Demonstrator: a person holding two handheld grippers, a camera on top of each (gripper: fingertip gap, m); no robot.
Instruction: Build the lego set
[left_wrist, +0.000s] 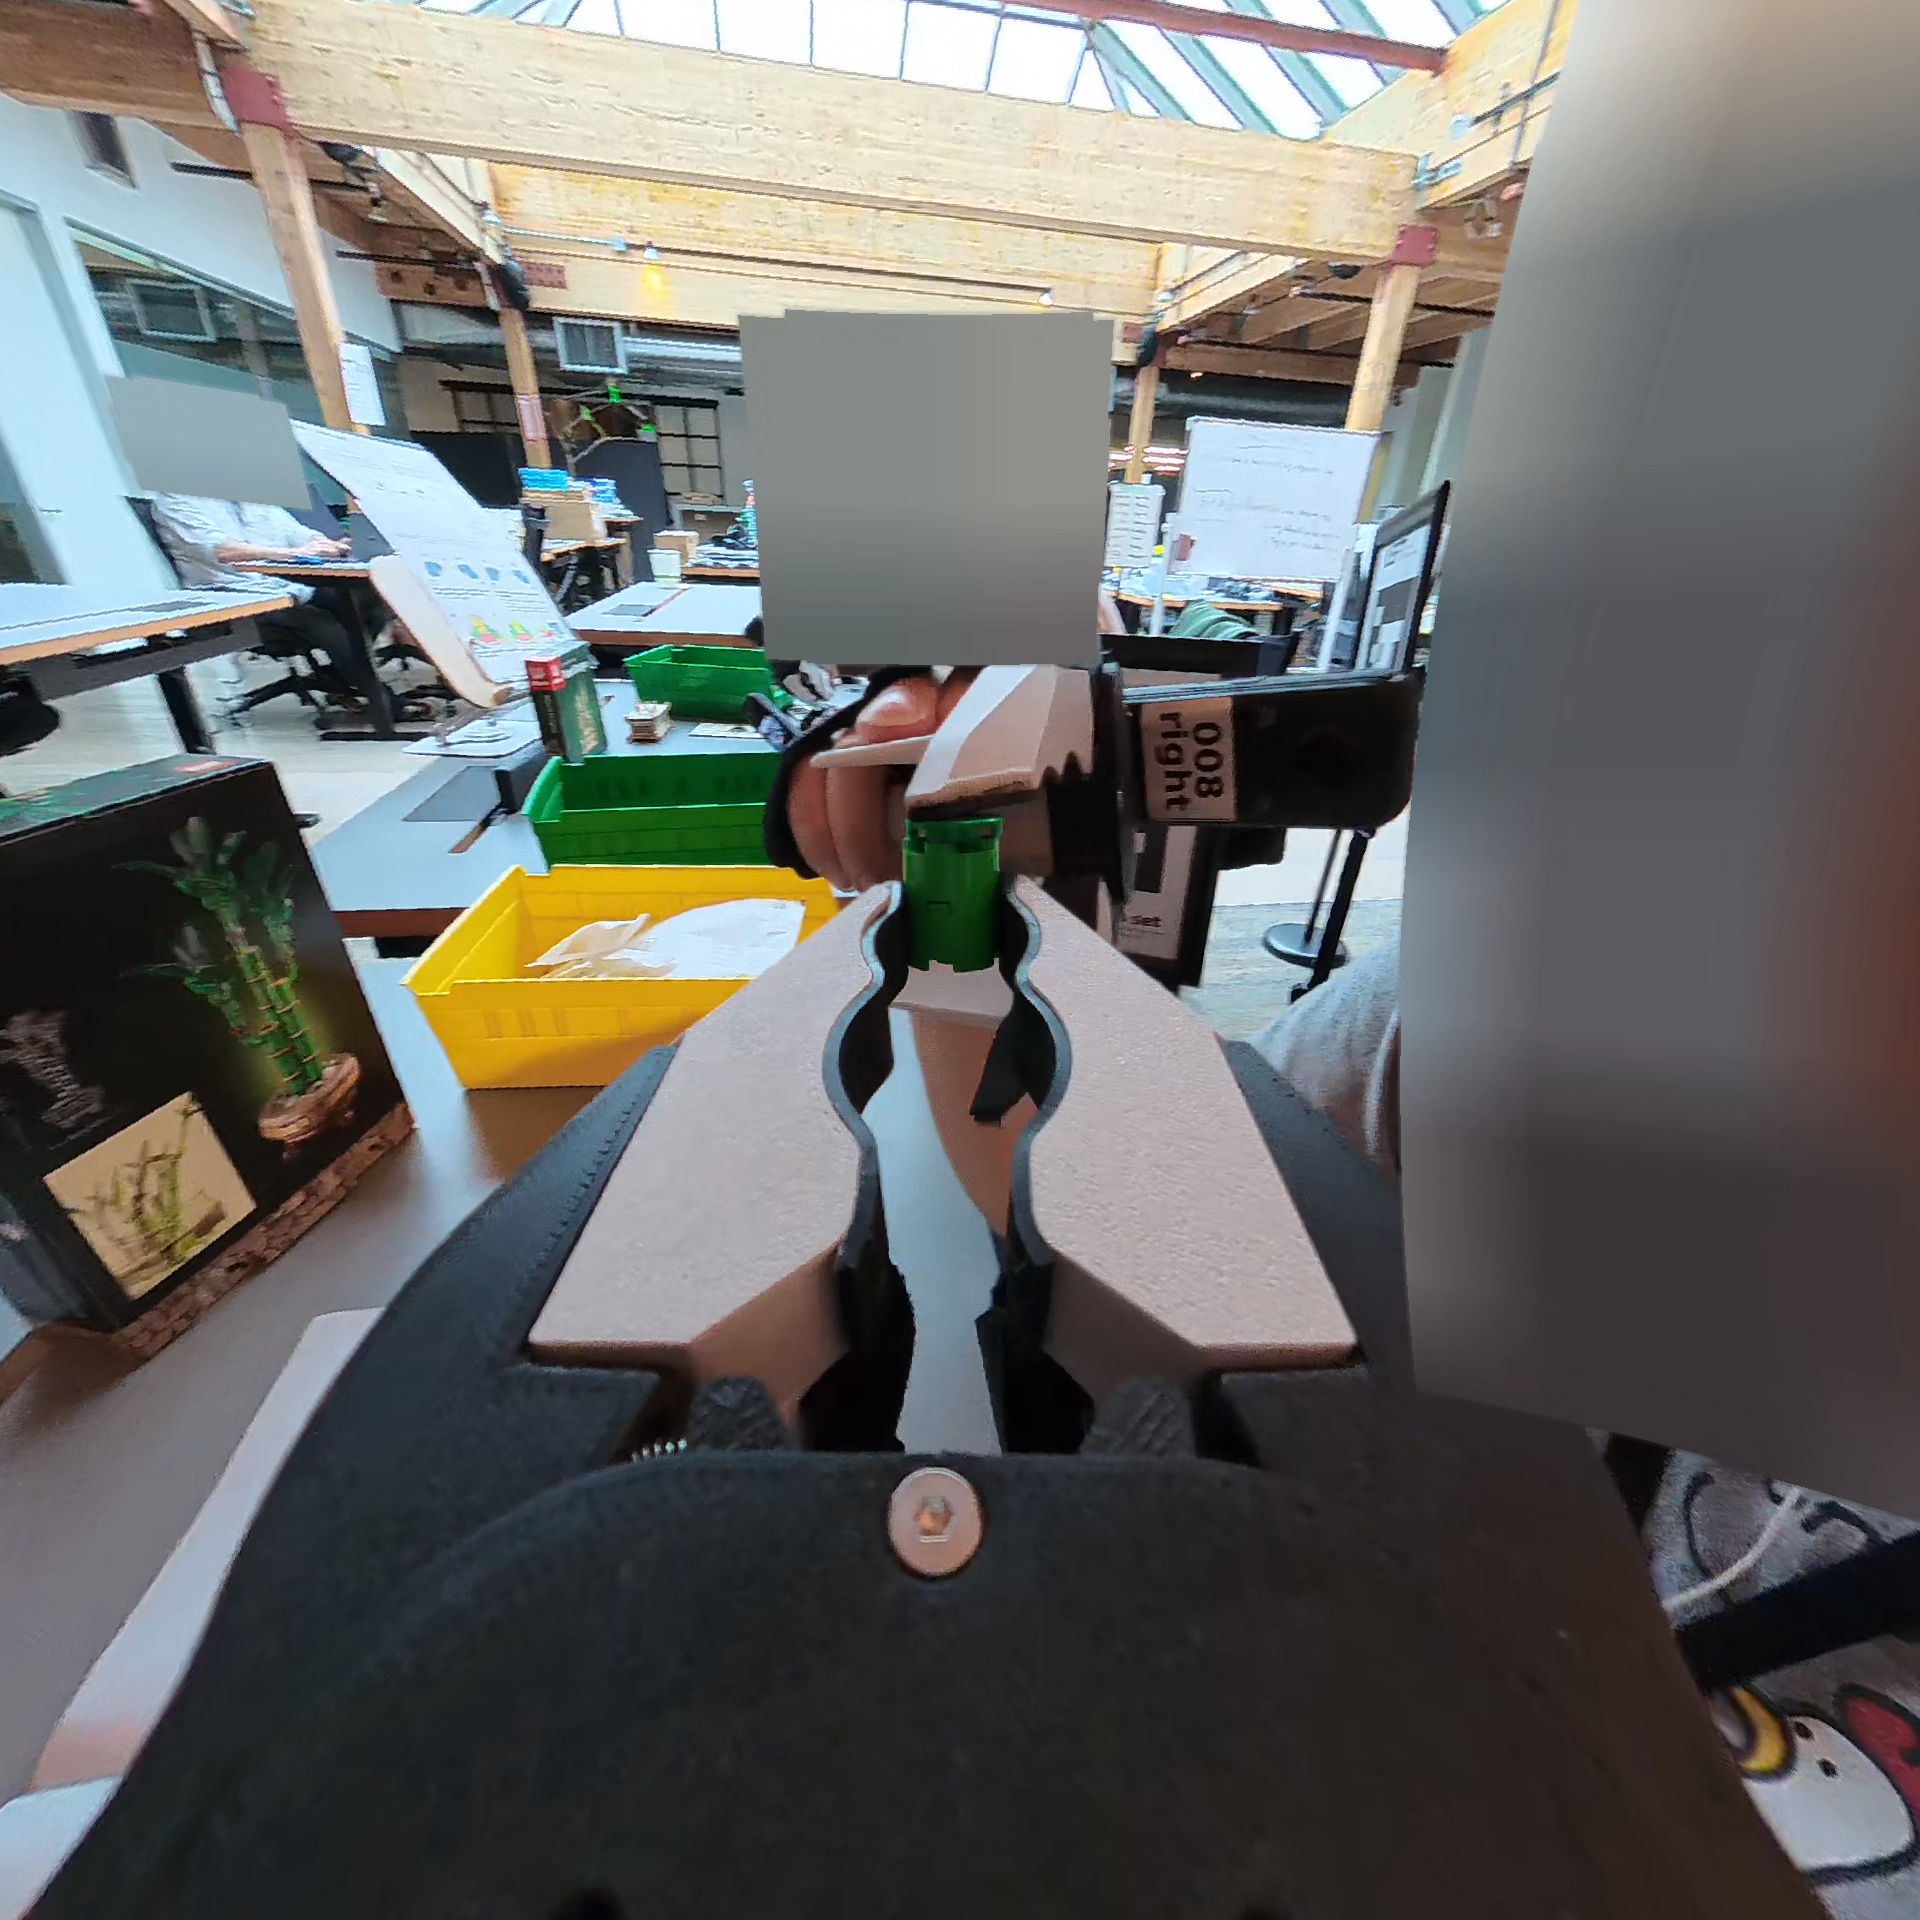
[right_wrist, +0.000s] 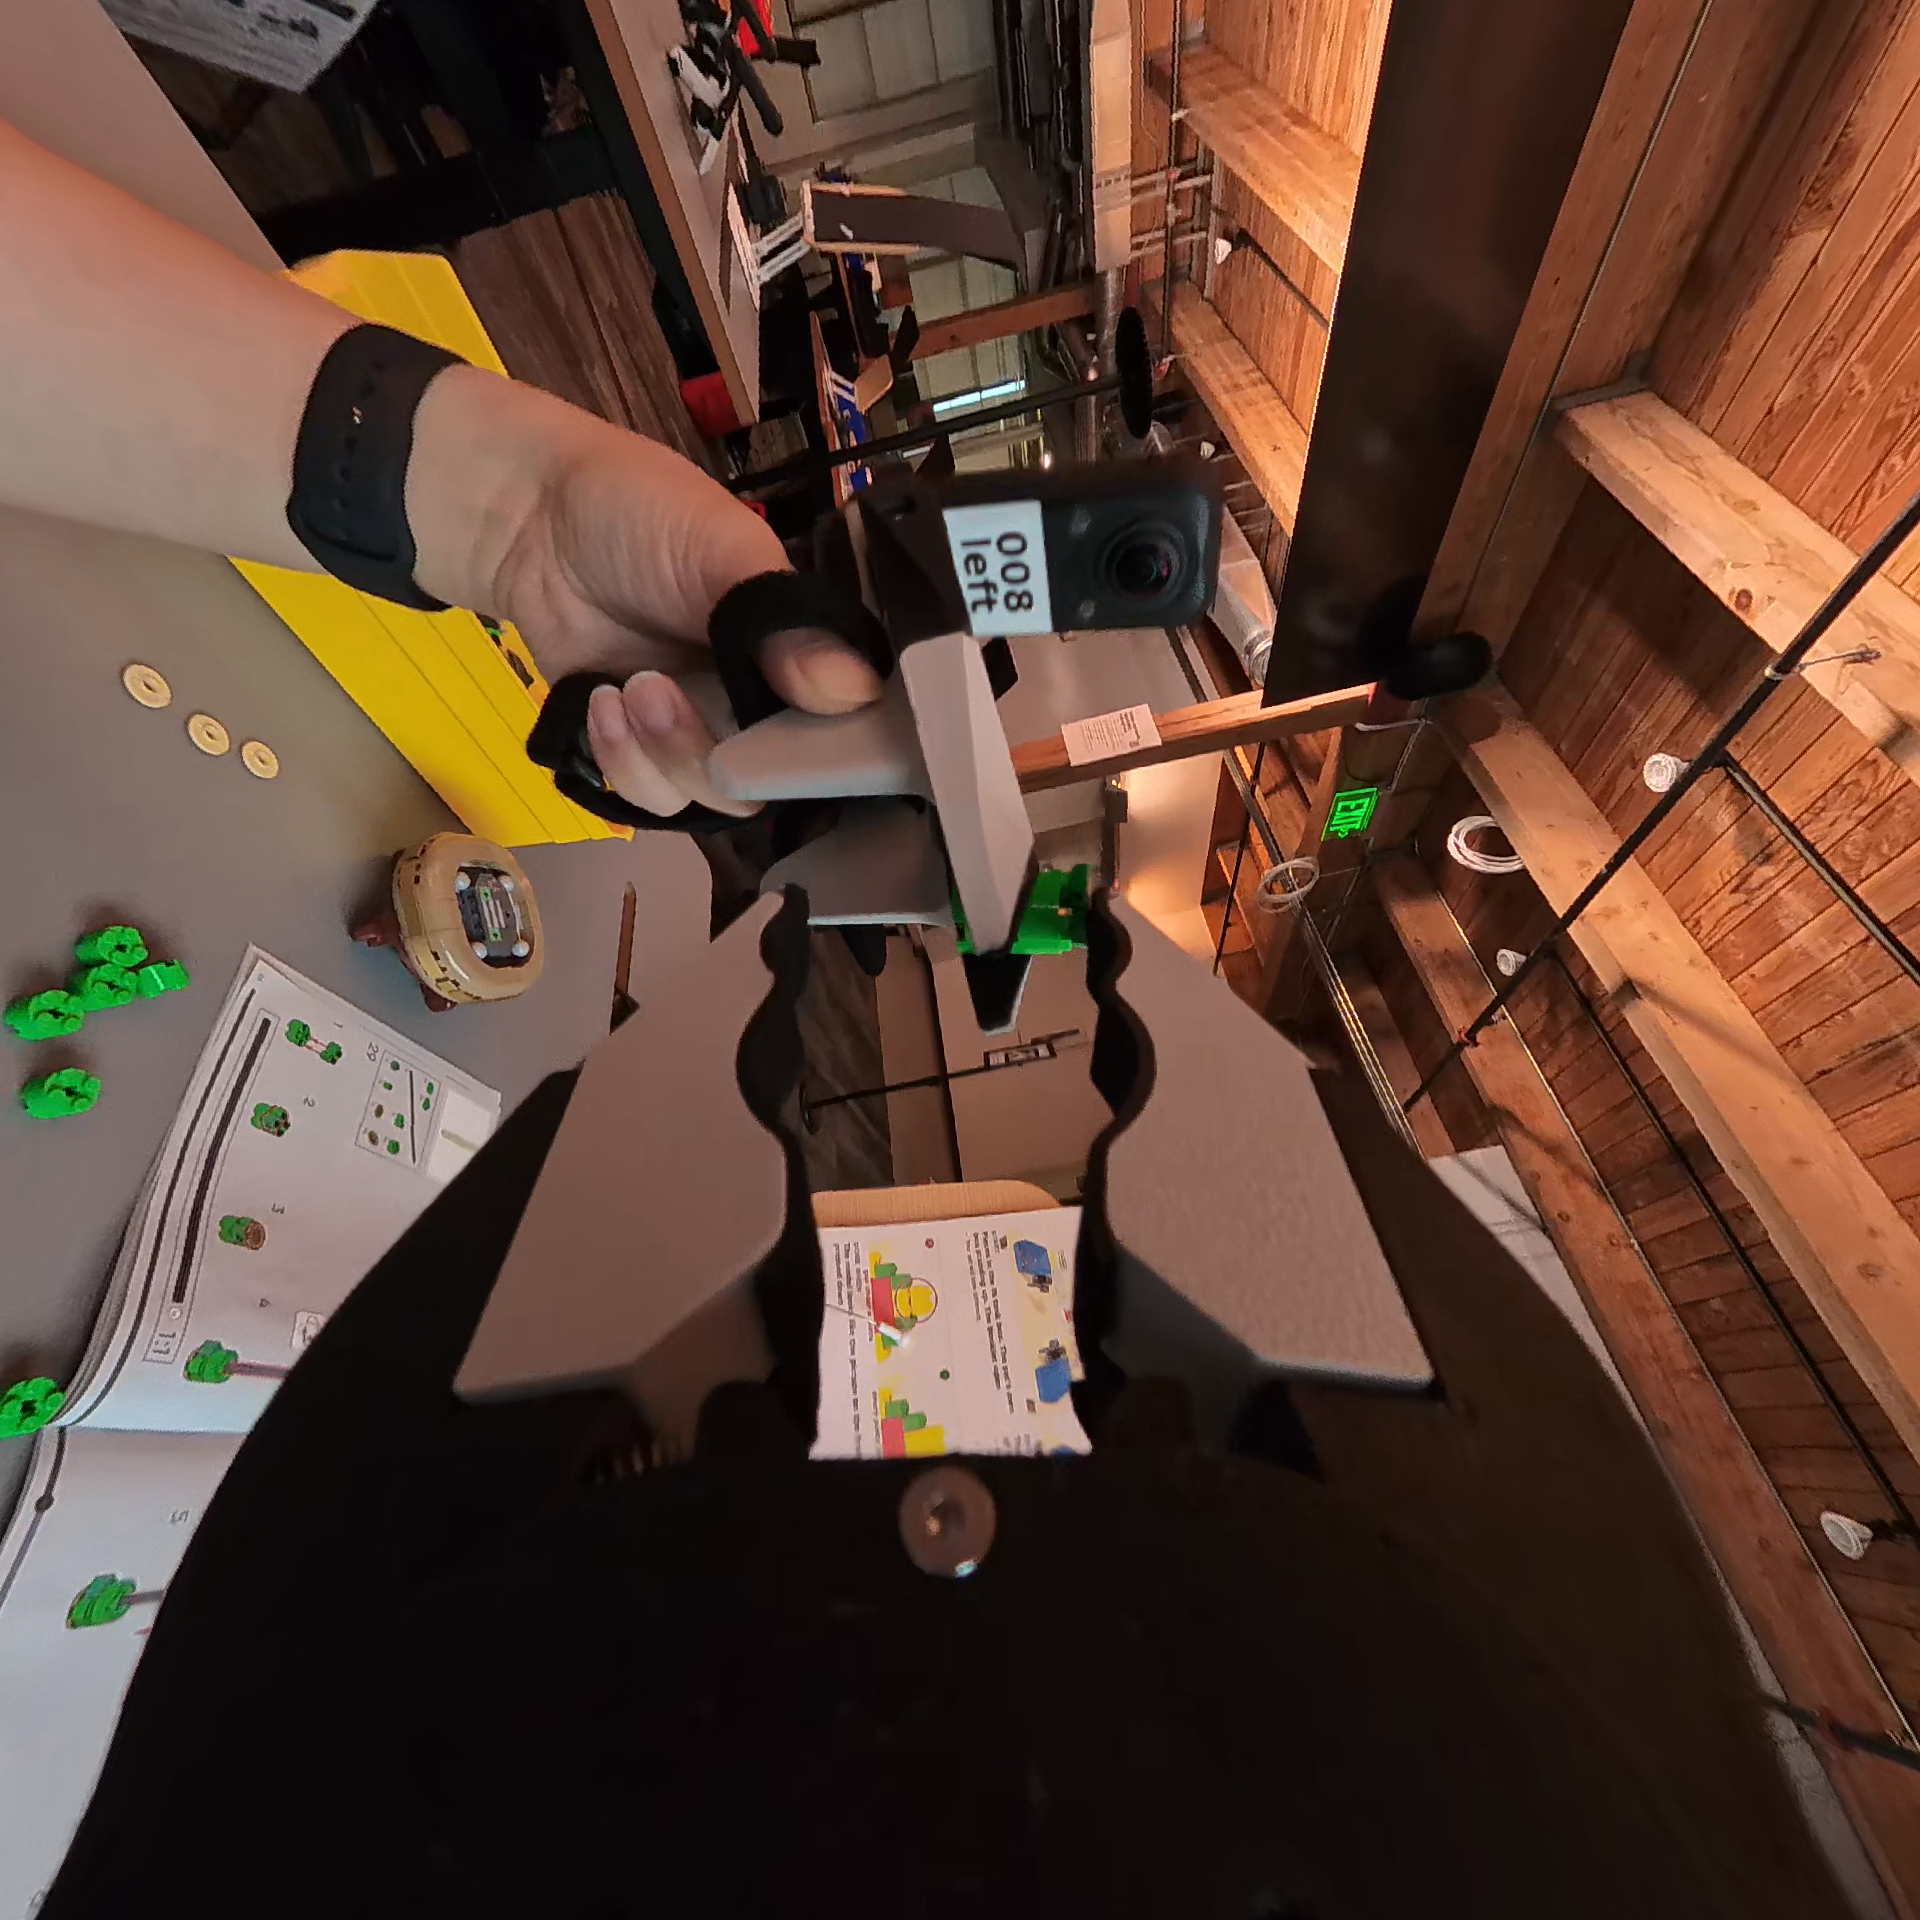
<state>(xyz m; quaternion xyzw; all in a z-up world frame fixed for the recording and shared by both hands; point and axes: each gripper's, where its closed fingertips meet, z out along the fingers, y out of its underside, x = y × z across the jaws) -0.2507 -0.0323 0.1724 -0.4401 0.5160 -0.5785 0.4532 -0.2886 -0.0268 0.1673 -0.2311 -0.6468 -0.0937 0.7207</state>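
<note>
My left gripper (left_wrist: 948, 920) is shut on a green cylindrical Lego stack (left_wrist: 951, 883) and holds it upright above the table. The stack also shows in the right wrist view (right_wrist: 1055, 909), partly hidden behind the left gripper's fingers (right_wrist: 966, 810). My right gripper (right_wrist: 945, 914) reaches in from the side with its jaws wide apart, one fingertip by each end of the stack. Its upper finger (left_wrist: 997, 738) sits just over the stack's top. Loose green pieces (right_wrist: 104, 977), a tan round base (right_wrist: 468, 920) and three tan discs (right_wrist: 208, 732) lie on the table.
An open instruction booklet (right_wrist: 291, 1174) lies on the grey table. A yellow bin (left_wrist: 582, 977) with paper bags stands behind, with green bins (left_wrist: 655, 810) farther back. The Lego box (left_wrist: 177, 1039) stands at the left. A person's torso fills the right side.
</note>
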